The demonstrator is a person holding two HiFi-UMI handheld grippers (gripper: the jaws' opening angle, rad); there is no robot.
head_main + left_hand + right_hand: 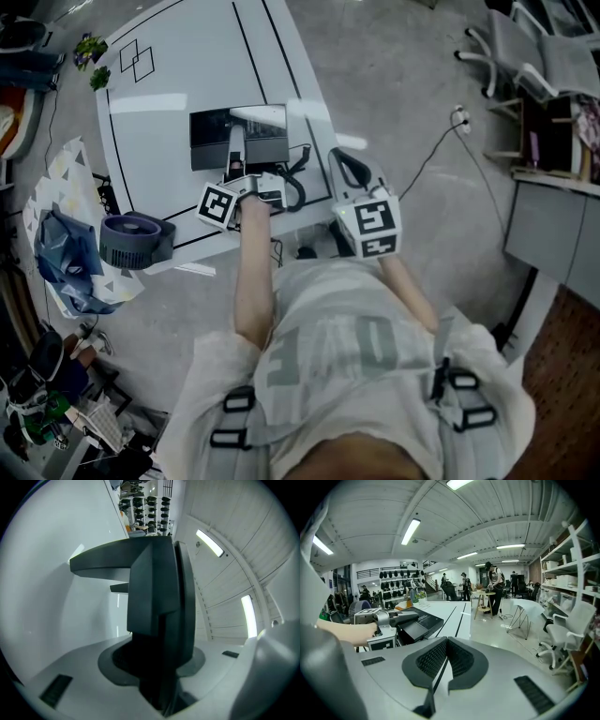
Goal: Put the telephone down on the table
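Note:
My left gripper [236,152] reaches over the white table [187,66] and is shut on the dark telephone handset [159,602], which stands upright between its jaws and fills the left gripper view. The right gripper view shows the handset [405,617] held just above the black telephone base [419,627]. From the head view the base [211,141] sits near the table's front edge. My right gripper [345,167] hovers off the table's right edge, shut with nothing between its pads [433,660].
A dark round fan [136,239] sits at the table's left corner beside a blue bag [66,258]. Black cables [298,187] hang at the front edge. Office chairs [525,47] and a desk [553,216] stand to the right. People [493,585] stand far off.

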